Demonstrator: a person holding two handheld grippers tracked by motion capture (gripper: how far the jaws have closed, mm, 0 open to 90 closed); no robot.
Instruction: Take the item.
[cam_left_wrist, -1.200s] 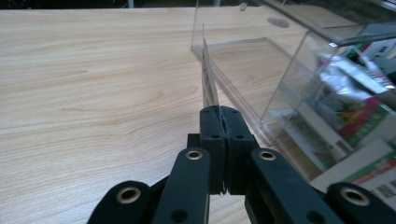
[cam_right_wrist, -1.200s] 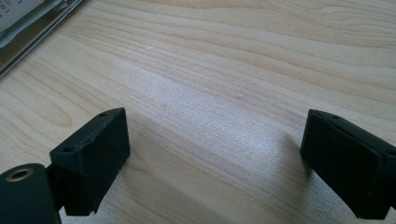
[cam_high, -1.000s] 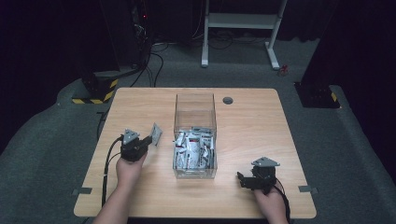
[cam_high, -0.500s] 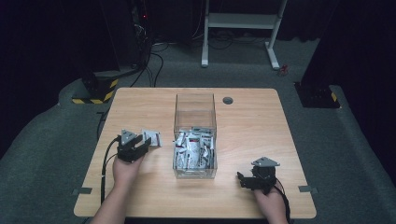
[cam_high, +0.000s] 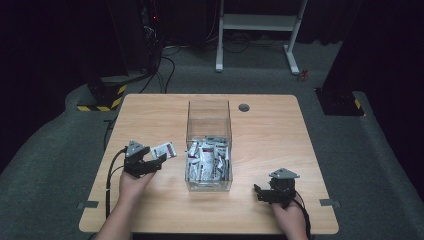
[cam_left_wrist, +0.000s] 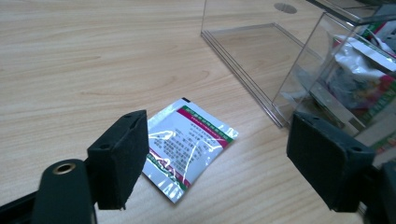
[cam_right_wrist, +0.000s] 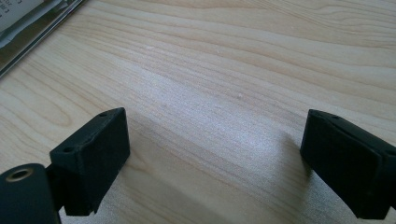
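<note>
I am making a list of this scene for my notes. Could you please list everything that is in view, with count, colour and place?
light wooden table: one, pale brown, centre of the floor
clear plastic box: one, transparent, middle of the table
foil sachets in the box: many, silver with red and green, near end of the box
flat foil sachet: one, silver with red and green, on the table left of the box
left gripper: one, black, fingers open over the flat sachet, just been opening
right gripper: one, black, fingers open over bare wood

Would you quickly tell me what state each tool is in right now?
Left tool: open, jaws just opening; the sachet lies flat on the table, released.
Right tool: open, holding nothing.
</note>
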